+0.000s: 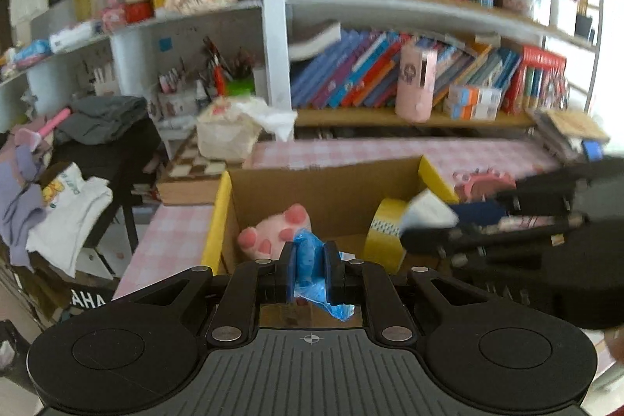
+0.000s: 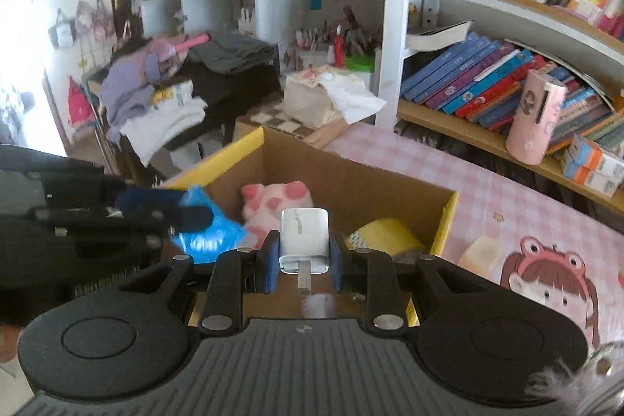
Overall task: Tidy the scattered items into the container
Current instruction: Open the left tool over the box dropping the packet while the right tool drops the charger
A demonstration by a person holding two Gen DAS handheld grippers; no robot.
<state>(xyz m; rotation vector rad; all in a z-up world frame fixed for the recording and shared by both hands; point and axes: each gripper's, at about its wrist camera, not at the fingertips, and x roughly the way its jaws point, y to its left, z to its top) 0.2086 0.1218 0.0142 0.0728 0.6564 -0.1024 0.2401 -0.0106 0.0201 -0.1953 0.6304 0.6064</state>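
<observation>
An open cardboard box (image 1: 312,182) with yellow flaps stands on the pink checked table; it also shows in the right wrist view (image 2: 351,182). Inside lie a pink plush toy (image 1: 279,231) (image 2: 273,203) and a yellow tape roll (image 1: 384,232) (image 2: 384,236). My left gripper (image 1: 310,268) is shut on a crumpled blue plastic bag (image 1: 308,260) above the box; the bag shows in the right wrist view (image 2: 206,232). My right gripper (image 2: 304,256) is shut on a white charger plug (image 2: 304,240), over the box; it appears at the right of the left view (image 1: 429,217).
A pink desk mat with a cartoon girl (image 2: 546,283) lies right of the box. A pale yellow item (image 2: 477,250) lies on the mat beside the box. Bookshelves (image 1: 409,77) stand behind the table. A chair with clothes (image 1: 78,182) stands to the left.
</observation>
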